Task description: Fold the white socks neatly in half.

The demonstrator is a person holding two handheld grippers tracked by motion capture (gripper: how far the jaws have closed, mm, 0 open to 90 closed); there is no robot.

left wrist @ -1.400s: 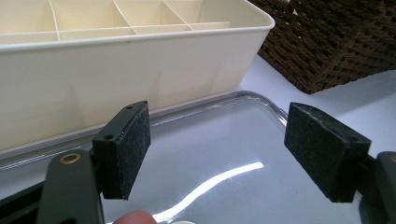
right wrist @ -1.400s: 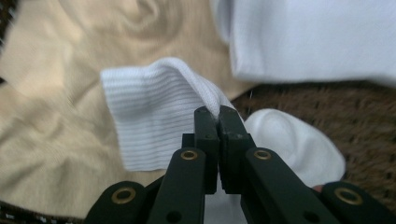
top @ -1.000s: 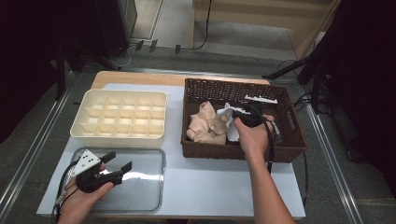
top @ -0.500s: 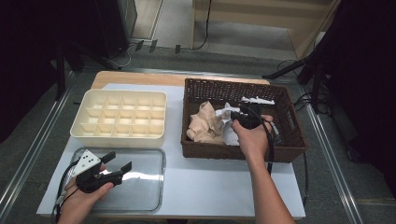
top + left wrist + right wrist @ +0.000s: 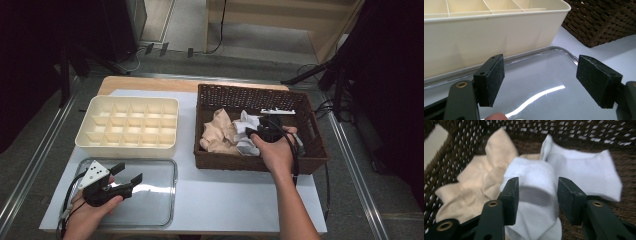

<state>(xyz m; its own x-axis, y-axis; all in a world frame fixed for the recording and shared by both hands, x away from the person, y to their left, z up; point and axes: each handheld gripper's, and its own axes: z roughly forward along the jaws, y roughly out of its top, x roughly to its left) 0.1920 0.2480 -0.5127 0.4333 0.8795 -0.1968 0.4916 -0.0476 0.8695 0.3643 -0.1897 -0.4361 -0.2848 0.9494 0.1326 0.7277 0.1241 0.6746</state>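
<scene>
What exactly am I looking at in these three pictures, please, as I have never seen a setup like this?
A person at a table holds a hand tool with a two-jaw claw in each hand. The high view looks down from above; the other two pictures come from cameras riding on each claw.

On the table lie a cream divided box, a clear tray and a brown basket holding a beige sock and a white sock.

The left claw hangs open over the tray, holding nothing. The right claw is down in the basket: its jaws have just been opening, and a fold of the white sock sits between them, apparently no longer pinched.
</scene>
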